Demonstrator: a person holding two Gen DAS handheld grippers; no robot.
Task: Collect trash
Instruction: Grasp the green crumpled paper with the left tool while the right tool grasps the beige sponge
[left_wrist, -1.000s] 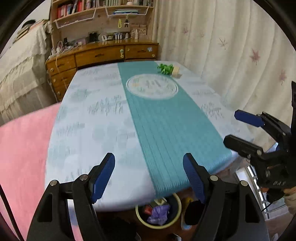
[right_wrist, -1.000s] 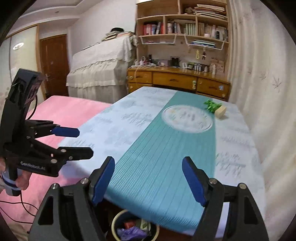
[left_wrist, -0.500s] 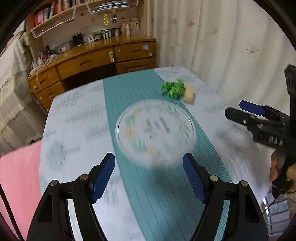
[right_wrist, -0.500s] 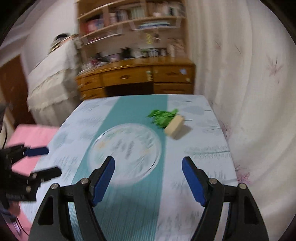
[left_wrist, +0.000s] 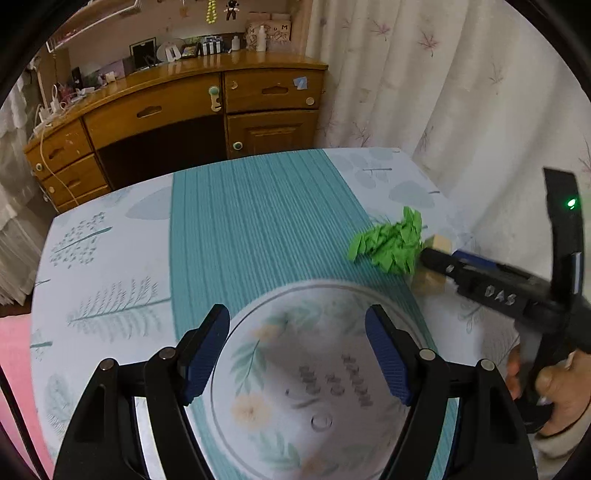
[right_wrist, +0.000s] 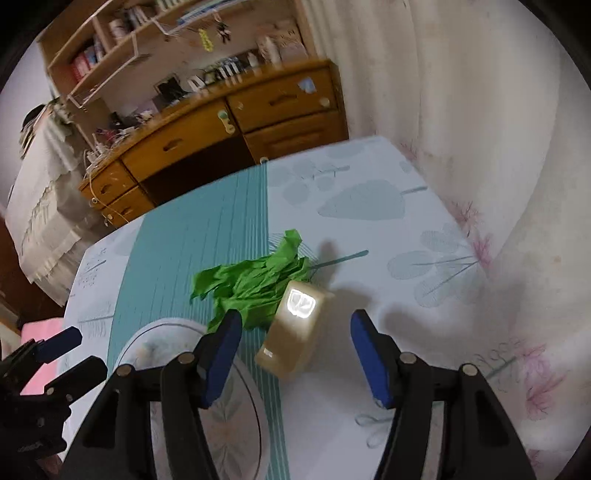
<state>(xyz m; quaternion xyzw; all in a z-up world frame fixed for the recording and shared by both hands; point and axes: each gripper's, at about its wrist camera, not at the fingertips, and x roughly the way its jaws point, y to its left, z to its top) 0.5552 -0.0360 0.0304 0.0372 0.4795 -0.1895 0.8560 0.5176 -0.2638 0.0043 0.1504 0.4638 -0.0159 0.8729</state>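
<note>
Crumpled green paper (right_wrist: 255, 284) (left_wrist: 388, 243) lies on the tablecloth beside a small beige carton (right_wrist: 295, 328) (left_wrist: 428, 284) that lies on its side. My right gripper (right_wrist: 297, 356) (left_wrist: 439, 256) hovers over the carton with its jaws closing. The carton is between the blue pads (right_wrist: 221, 354), which stand clear of it. My left gripper (left_wrist: 295, 332) (right_wrist: 70, 354) is open and empty above a round floral plate (left_wrist: 332, 288) (right_wrist: 177, 332) on the teal runner (left_wrist: 258, 221).
A wooden desk (left_wrist: 177, 110) with drawers stands beyond the table's far edge. A pale curtain (left_wrist: 443, 92) hangs close along the right side. Pink bedding (left_wrist: 11, 350) shows at the left. A person's hand (left_wrist: 554, 398) holds the right gripper's handle.
Both grippers moved from the table's near edge to its far end, leaving the bin behind. The right gripper rolled, came down over the carton and narrowed its jaws.
</note>
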